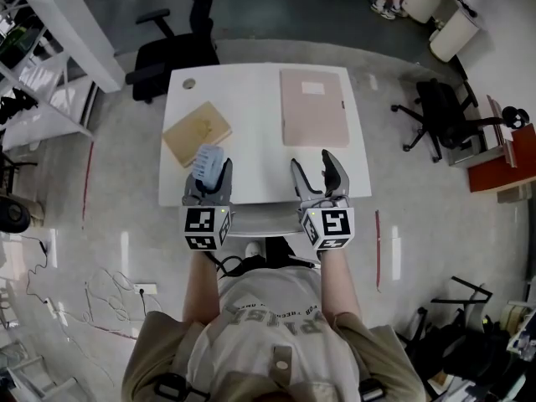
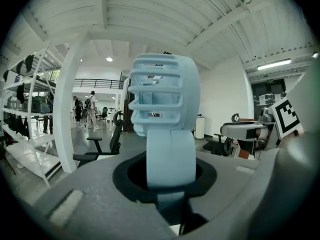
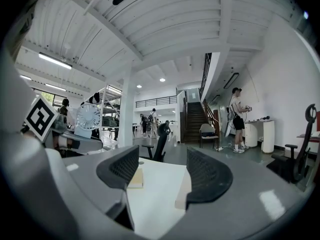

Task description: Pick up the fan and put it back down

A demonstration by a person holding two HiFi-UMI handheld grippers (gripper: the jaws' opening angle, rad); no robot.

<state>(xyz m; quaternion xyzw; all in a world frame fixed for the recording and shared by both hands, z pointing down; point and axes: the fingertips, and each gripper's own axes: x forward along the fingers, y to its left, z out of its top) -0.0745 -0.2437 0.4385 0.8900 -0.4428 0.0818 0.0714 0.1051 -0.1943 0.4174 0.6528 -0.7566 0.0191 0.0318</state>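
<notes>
A small light-blue fan stands upright in my left gripper, which is shut on its handle above the near left part of the white table. In the left gripper view the fan fills the middle, its grille head up and its stem clamped in my left gripper. My right gripper hovers beside it over the near right table edge, open and with nothing in it. The right gripper view shows my right gripper with wide-apart jaws, and the fan to its left.
A tan board lies on the table's left and a pale pink folder on its right. Black office chairs stand behind the table and to the right. White shelving lines the left side. People stand far off.
</notes>
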